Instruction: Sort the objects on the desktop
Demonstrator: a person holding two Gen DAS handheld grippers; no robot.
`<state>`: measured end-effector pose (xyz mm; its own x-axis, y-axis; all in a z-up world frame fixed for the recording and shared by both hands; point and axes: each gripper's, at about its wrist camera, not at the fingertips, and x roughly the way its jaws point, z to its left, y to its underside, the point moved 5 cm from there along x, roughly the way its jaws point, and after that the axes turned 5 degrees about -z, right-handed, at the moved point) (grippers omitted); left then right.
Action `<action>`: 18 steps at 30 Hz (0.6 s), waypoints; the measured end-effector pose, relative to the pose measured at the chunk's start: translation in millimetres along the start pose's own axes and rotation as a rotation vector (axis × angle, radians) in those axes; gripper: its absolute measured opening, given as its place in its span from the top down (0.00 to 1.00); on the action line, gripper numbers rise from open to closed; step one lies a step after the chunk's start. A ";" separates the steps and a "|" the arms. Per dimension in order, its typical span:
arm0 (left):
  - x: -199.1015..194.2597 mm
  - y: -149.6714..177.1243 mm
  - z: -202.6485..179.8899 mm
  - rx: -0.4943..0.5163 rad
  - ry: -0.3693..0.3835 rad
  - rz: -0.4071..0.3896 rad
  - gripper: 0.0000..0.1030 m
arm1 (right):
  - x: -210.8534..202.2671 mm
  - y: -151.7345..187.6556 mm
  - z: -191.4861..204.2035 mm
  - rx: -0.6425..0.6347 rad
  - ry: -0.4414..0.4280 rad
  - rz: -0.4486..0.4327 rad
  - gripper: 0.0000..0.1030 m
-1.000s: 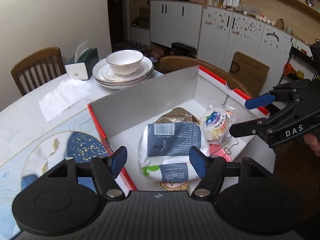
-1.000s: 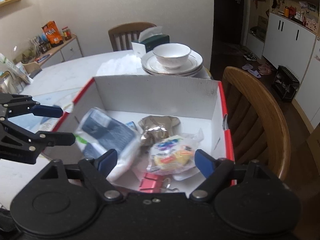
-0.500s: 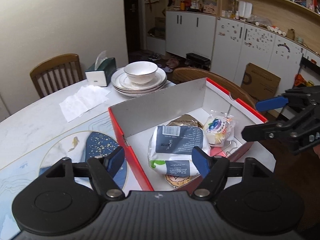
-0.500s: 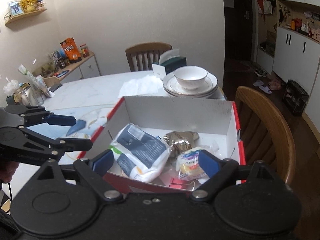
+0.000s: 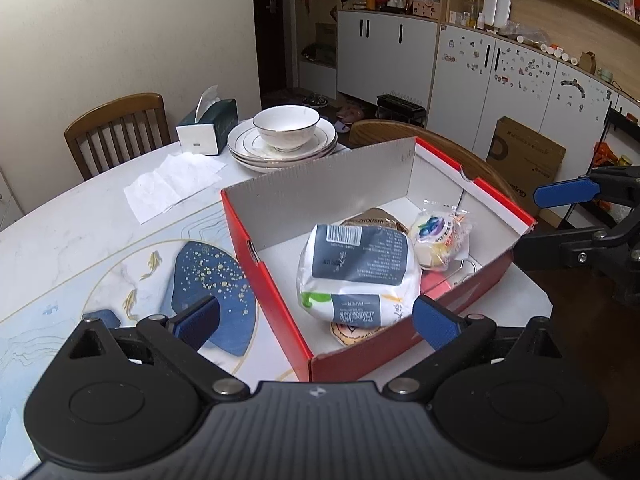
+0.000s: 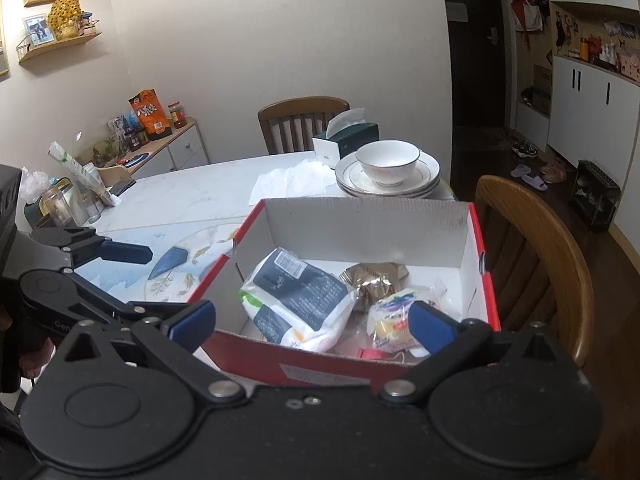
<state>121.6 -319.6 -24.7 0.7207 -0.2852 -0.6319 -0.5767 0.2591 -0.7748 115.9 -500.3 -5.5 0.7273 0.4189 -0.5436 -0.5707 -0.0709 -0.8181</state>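
Left wrist view showed my left gripper (image 5: 314, 318) wide open, its jaws just spread, holding nothing. My right gripper (image 6: 312, 320) had just opened wide too, empty. The tissue pack (image 5: 356, 276), snack bag (image 5: 440, 240) and brown packet (image 6: 376, 280) lay inside the red box (image 5: 272, 292) on the surface (image 5: 80, 240).

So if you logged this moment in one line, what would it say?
left tongs: open, empty | right tongs: open, empty | both just opening | box: on table, holds tissue pack, snack bags | stage: hands clear of box
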 end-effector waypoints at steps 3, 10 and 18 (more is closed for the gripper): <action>-0.9 2.4 -1.5 0.003 0.004 0.008 0.00 | 0.5 2.5 0.4 0.006 -0.001 0.008 0.00; -3.8 4.8 -5.7 0.011 0.026 0.011 0.00 | -0.3 6.4 0.9 0.012 0.009 0.015 0.00; -7.5 6.5 -7.2 0.024 0.025 0.004 0.00 | 0.0 8.3 2.6 0.016 0.017 0.019 0.00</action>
<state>109.7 -322.4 -25.1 0.7083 -0.3071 -0.6356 -0.5699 0.2825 -0.7716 110.2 -498.6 -11.8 0.7230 0.4018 -0.5620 -0.5899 -0.0643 -0.8049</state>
